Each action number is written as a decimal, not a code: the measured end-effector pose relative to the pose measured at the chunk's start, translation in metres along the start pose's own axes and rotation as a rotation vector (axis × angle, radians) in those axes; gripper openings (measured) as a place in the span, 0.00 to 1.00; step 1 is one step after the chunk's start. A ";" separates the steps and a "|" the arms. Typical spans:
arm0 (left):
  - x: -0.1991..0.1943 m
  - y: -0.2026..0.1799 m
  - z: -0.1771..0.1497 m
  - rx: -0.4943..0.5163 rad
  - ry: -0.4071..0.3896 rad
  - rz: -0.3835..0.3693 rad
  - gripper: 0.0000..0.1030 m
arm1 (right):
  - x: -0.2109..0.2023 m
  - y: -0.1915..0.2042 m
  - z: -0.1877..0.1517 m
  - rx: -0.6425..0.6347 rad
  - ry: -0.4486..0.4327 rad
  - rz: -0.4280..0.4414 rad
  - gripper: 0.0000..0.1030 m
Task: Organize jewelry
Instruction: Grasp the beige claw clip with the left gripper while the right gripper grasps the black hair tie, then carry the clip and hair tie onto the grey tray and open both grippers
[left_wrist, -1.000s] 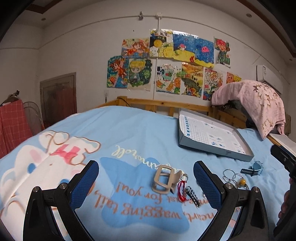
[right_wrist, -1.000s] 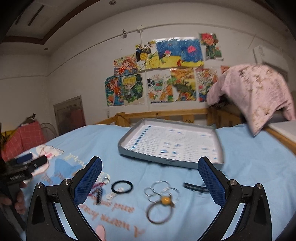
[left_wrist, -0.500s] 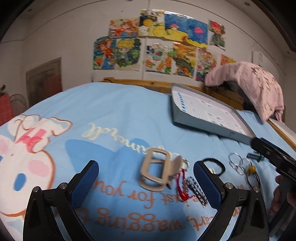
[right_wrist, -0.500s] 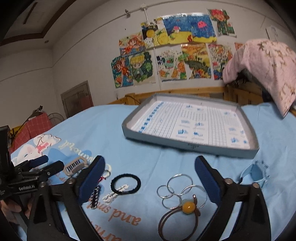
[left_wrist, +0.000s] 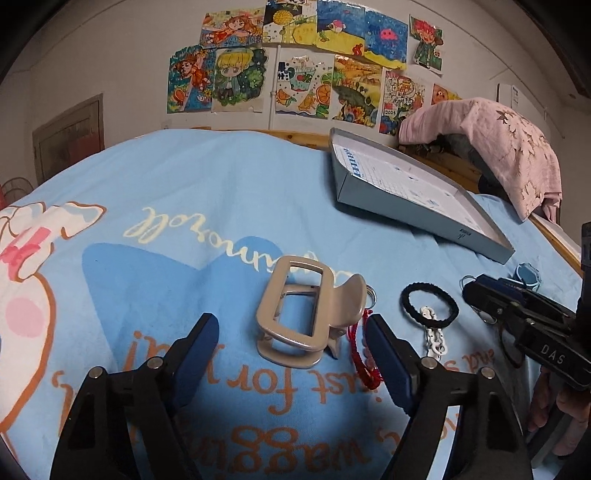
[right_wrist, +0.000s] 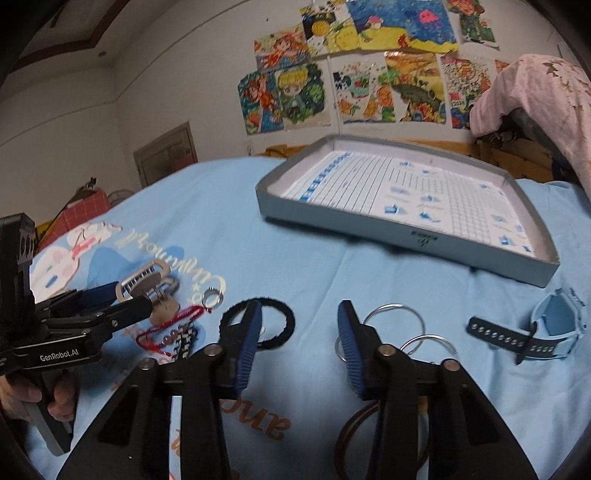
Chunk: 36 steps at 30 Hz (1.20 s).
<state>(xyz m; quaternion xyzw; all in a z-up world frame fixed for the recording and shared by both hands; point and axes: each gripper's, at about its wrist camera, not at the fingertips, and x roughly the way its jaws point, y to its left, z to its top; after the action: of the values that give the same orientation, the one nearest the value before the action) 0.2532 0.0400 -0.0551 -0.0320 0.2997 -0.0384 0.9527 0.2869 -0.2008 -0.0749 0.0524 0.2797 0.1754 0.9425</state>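
Note:
A beige hair claw clip (left_wrist: 308, 314) lies on the blue bedspread, just ahead of my open left gripper (left_wrist: 290, 341), between its fingertips. It also shows in the right wrist view (right_wrist: 151, 284). A red cord (left_wrist: 360, 350) and a beaded chain (right_wrist: 183, 339) lie beside it. My right gripper (right_wrist: 299, 325) is open, low over the bed, its fingers between a black hair tie (right_wrist: 258, 323) and silver rings (right_wrist: 395, 321). A grey shallow box (right_wrist: 406, 236) lies beyond.
A light blue watch (right_wrist: 546, 328) lies right of the rings. A small silver ring (right_wrist: 213, 296) sits near the clip. A white chain piece (left_wrist: 434, 332) lies by the hair tie (left_wrist: 430, 304). A pink cloth (left_wrist: 509, 147) hangs at the bed's far right.
Both grippers have moved down and forward toward the bed. The left now straddles the claw clip; the right has closed in between the hair tie and the rings, its jaws narrower.

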 end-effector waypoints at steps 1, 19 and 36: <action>0.001 -0.001 0.000 0.000 0.000 0.000 0.74 | 0.003 0.000 0.000 -0.003 0.013 0.003 0.33; 0.003 0.001 0.004 -0.024 0.001 -0.053 0.45 | 0.032 0.005 0.003 -0.012 0.131 0.024 0.05; -0.020 -0.019 0.039 -0.027 -0.116 -0.113 0.44 | -0.004 -0.028 0.038 0.064 -0.041 0.008 0.05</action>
<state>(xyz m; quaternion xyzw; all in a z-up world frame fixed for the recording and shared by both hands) 0.2583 0.0240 -0.0107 -0.0640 0.2420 -0.0861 0.9643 0.3129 -0.2283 -0.0465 0.0870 0.2655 0.1692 0.9452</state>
